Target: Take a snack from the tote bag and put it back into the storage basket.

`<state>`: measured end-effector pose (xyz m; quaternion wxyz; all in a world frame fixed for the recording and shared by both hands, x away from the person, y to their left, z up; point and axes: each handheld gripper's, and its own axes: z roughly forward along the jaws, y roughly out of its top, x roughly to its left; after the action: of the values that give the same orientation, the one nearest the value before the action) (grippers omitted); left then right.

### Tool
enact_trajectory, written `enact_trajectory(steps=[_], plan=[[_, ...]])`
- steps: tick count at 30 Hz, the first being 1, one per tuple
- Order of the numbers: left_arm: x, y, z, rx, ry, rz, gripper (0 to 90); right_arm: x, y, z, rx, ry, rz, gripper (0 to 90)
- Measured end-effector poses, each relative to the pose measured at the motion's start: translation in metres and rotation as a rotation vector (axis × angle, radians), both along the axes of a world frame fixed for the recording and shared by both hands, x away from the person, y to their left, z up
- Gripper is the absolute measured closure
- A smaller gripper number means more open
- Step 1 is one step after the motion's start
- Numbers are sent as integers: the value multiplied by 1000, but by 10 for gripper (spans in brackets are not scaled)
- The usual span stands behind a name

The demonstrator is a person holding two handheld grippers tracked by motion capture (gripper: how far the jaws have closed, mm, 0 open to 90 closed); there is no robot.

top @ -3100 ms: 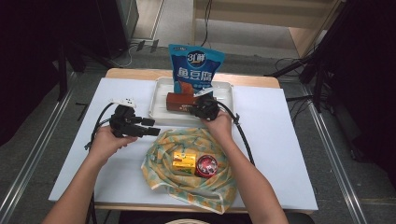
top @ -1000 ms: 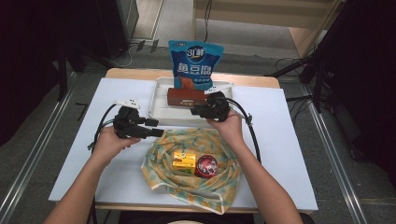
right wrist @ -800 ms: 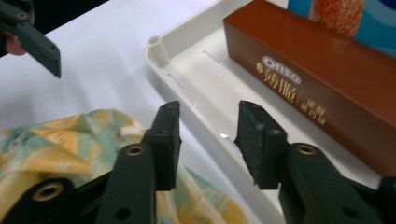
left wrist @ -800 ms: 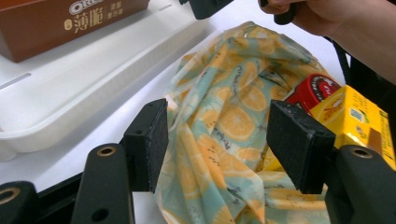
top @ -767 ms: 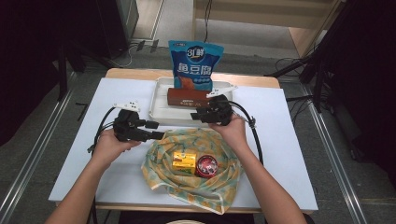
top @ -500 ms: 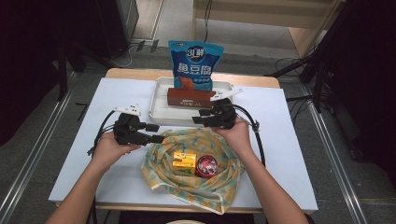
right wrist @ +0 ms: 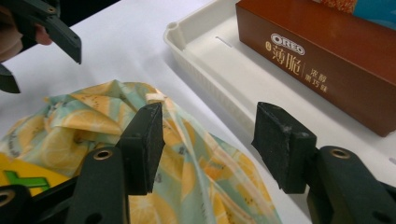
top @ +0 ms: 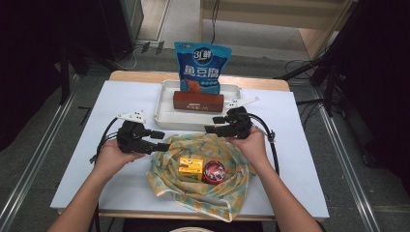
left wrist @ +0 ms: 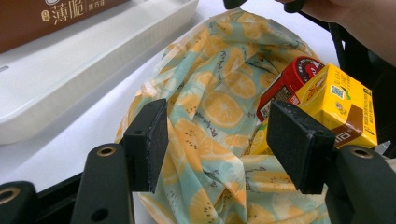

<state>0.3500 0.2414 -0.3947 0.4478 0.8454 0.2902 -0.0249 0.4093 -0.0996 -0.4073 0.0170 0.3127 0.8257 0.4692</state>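
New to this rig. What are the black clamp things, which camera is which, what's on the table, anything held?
A person holds a handheld two-jaw gripper in each hand: left gripper, right gripper. One picture looks down from above; the other two come from cameras riding on each gripper, looking along its black jaws. On the white table lies an orange-print cloth carrying a yellow carton and a red round tin. Behind it, a white tray holds a brown Oreo box; a blue snack bag stands behind. Both grippers are open over the cloth's edges, holding nothing.
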Motion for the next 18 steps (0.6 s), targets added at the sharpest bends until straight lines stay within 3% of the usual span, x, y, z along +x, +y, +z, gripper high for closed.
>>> enact_trajectory(steps=[11,18], plan=[[-4,-4,2,1,-5,-16,399,-13,-9,0,1,-9,-2,424],[-7,-7,4,6,-9,-29,401,-14,-11,-2,-4,-4,-10,422]])
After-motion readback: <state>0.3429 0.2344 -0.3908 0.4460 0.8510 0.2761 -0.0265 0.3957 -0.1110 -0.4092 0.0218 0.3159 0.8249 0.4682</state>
